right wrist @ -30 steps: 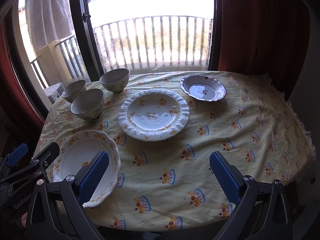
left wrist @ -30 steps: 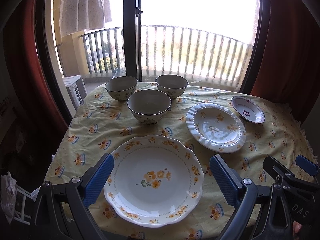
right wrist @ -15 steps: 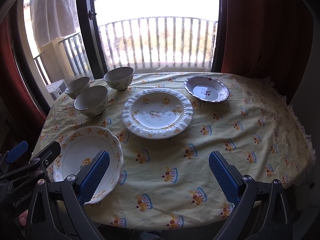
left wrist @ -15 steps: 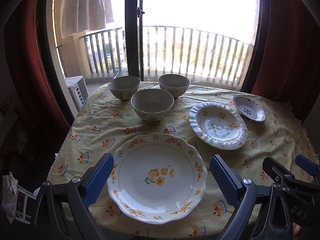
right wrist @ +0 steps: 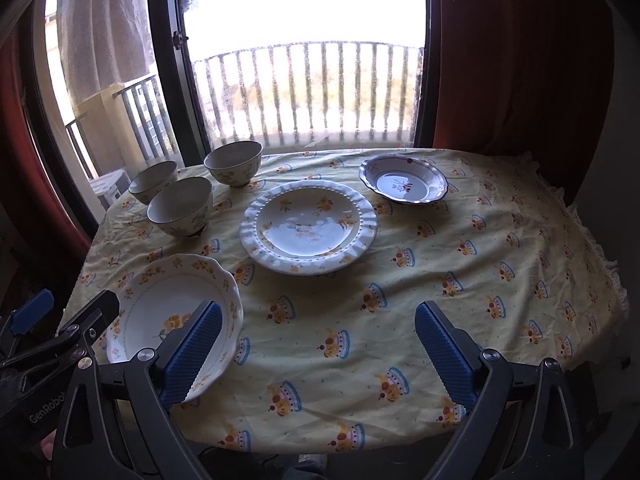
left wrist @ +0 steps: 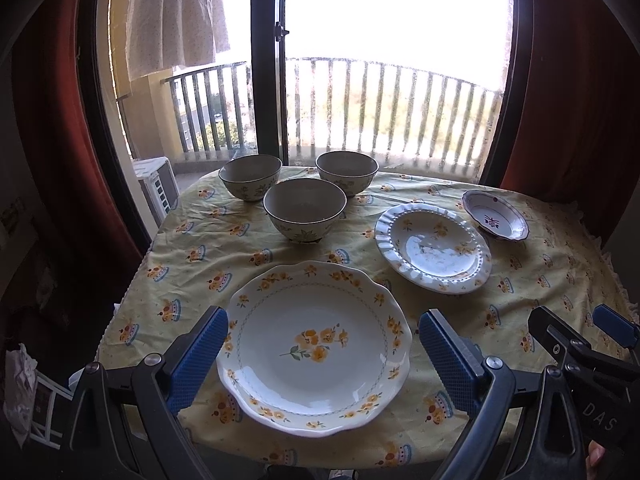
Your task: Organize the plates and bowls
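Hovering at the near edge of the table (left wrist: 188, 240), the left gripper (left wrist: 322, 346) had its jaws wide apart, empty, framing the big plate (left wrist: 316, 344) from above without touching it. The right gripper (right wrist: 316, 344) was likewise spread and empty, over bare yellow cloth (right wrist: 460, 240) at the near right.

Layout noted:
- Big plate, scalloped, orange flowers: near left corner, flat on the cloth.
- Ruffled plate (right wrist: 308, 226): centre, apart from the big plate.
- Small dish (right wrist: 403, 178), blue rim: far right of the ruffled plate, near it; a gap showed in the right view.
- Three bowls, upright, clustered far left: front bowl (left wrist: 305, 208), left bowl (left wrist: 251, 176), back bowl (left wrist: 347, 172). In the left view the front bowl overlapped the back bowl; could not tell whether they touched.

Nothing was stacked. Window and balcony railing (left wrist: 380, 112) lay behind the table; red curtain (right wrist: 520, 60) at right. The right gripper's frame showed at the lower right of the left view.
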Motion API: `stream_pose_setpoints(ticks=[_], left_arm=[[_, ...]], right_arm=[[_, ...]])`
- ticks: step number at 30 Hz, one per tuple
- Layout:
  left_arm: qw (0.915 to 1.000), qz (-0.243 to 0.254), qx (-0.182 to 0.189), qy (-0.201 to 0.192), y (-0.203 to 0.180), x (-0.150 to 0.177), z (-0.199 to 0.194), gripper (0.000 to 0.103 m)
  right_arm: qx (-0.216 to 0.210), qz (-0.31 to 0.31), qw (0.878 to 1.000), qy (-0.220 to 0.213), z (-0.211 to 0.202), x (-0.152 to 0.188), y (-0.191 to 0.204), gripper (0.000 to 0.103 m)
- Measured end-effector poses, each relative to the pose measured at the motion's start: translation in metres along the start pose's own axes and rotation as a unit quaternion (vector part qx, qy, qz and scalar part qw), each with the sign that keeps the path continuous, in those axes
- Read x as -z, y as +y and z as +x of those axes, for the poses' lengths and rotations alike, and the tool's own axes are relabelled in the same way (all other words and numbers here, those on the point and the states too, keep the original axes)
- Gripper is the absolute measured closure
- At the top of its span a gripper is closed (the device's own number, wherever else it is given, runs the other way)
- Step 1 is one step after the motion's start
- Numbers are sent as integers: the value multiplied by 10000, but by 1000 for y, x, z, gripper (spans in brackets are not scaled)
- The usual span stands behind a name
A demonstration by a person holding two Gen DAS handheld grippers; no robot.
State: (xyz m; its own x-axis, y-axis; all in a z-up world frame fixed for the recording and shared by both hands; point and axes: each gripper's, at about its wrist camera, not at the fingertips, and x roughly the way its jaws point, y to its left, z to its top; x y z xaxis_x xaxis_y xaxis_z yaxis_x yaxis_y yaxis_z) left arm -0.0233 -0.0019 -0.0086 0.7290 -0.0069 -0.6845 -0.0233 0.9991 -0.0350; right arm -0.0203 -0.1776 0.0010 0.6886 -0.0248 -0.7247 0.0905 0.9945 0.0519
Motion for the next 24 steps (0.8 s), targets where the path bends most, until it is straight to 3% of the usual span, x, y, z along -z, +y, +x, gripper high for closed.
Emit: stream_pose_setpoints(ticks=[24], left_arm=[[9999, -32, 72, 65, 13, -7, 6, 6]], right_arm=[[-236, 100, 9997, -35, -3, -3, 7, 5]])
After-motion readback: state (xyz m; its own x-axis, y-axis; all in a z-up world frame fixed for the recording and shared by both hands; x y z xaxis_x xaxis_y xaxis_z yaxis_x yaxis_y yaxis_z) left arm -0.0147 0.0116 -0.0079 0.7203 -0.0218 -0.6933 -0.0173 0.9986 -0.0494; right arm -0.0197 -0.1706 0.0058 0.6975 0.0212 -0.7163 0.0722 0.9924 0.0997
